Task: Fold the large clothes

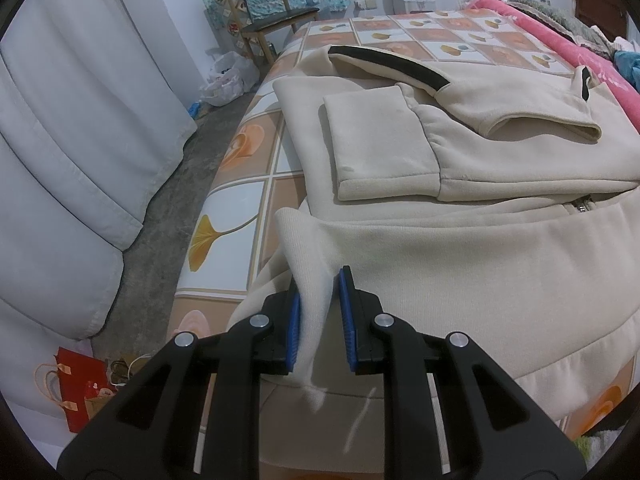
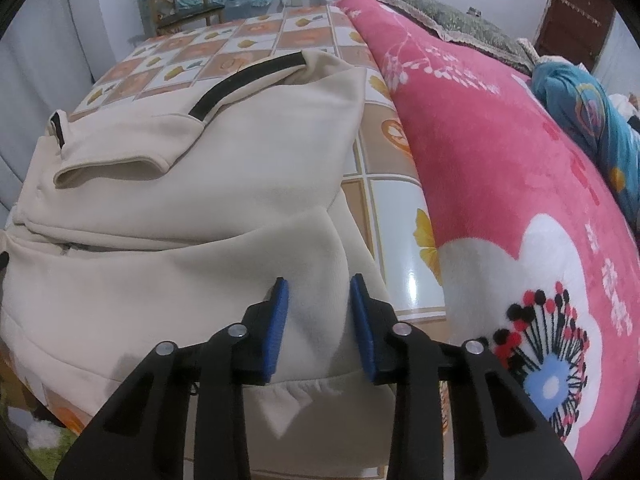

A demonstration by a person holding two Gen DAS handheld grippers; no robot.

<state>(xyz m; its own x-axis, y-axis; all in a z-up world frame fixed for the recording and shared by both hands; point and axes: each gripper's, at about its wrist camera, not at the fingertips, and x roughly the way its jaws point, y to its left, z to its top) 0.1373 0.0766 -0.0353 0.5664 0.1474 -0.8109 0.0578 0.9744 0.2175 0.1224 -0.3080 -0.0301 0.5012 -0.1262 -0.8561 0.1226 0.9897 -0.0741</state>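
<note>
A large cream sweatshirt [image 1: 460, 248] with black trim lies on a bed with a tiled-pattern sheet [image 1: 244, 208], its sleeves folded over the chest. My left gripper [image 1: 318, 280] stands open around a raised fold of its near left hem corner; the cloth touches the left pad, the right pad stands apart. In the right wrist view the same sweatshirt [image 2: 192, 184] fills the left half. My right gripper [image 2: 318, 284] is open, its blue pads either side of the near right hem corner, with cloth between them.
A pink flowered blanket [image 2: 500, 184] lies bunched along the bed's right side. A white mattress [image 1: 72, 152] leans at the left over a grey floor. A wooden chair [image 1: 272, 20] stands past the bed's far end. A red gift bag [image 1: 80, 384] sits on the floor.
</note>
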